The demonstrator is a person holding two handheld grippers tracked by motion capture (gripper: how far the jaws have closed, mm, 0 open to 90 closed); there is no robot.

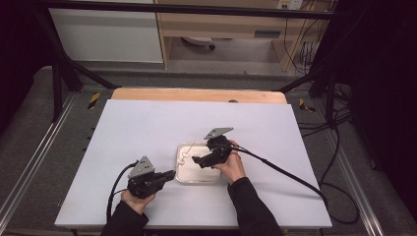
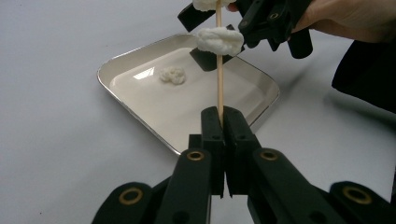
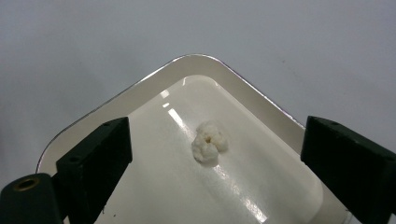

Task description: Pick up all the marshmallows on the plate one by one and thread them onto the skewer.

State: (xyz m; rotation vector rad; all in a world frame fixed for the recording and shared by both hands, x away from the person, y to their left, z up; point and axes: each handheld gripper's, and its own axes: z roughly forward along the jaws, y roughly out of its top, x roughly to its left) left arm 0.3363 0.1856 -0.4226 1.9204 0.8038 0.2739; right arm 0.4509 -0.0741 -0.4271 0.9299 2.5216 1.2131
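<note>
A shallow white tray [image 1: 215,180] lies on the table in front of the person. My left gripper [image 1: 172,174] rests at the tray's left edge, shut on the lower end of a thin wooden skewer [image 2: 219,86] that rises over the tray. Threaded on the skewer is a white puffy lump [image 2: 220,41], with a second lump [image 2: 205,3] higher up. Another lump [image 3: 209,142] lies loose on the tray floor. My right gripper [image 3: 219,172] hovers over the tray [image 3: 154,84] with its jaws wide open and nothing between them. In the left gripper view its fingers [image 2: 205,58] stand just behind the skewer.
The tray sits on a white tabletop [image 1: 147,132] with a wooden strip [image 1: 196,94] along the far edge. Black cables [image 1: 285,172] trail from both grippers to the sides. A black frame and grey floor surround the table.
</note>
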